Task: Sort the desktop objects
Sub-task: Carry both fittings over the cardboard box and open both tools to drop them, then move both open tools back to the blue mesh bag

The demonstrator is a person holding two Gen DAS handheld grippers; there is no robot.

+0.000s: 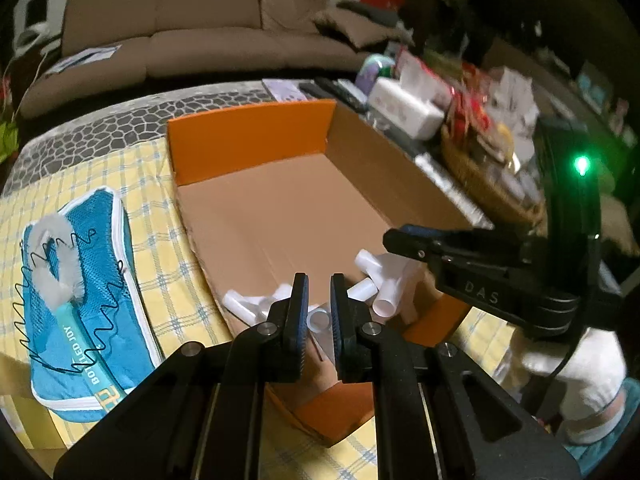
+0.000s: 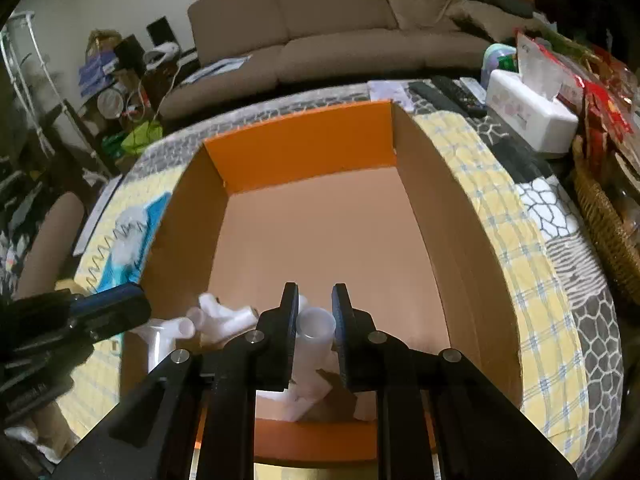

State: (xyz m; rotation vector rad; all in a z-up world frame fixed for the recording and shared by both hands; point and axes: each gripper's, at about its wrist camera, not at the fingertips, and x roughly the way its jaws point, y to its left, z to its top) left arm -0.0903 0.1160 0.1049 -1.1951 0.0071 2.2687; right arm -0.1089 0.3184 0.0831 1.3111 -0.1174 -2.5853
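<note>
**White pipe fittings gathered at the near end of the box**

Nearest the right wrist camera, the right gripper [image 2: 314, 300] has its jaws closed onto a white pipe fitting [image 2: 316, 326], one tube mouth pointing up between the pads. It hangs just inside the near wall of the cardboard box [image 2: 452, 240], so I judge the piece is being lowered in for sorting, or just picked up; the frames cannot say which.

The left gripper [image 1: 319, 294] hovers over the same near corner with a narrow gap between its jaws and nothing visibly clamped; a small white ring [image 1: 319, 319] shows through the gap, lying below it. I read it as slightly parted and empty.

The other white fittings [image 1: 378, 280] lie in a loose heap on the box floor by the near wall, which suits a drop zone close to the person. The far part of the box is bare.

Outside the box, on the yellow checked cloth [image 1: 160, 248], a blue mesh pouch [image 1: 86, 292] carries a bottle brush [image 1: 60, 264] and a black wire spring [image 1: 28, 280] on top, seemingly still to be sorted
</note>
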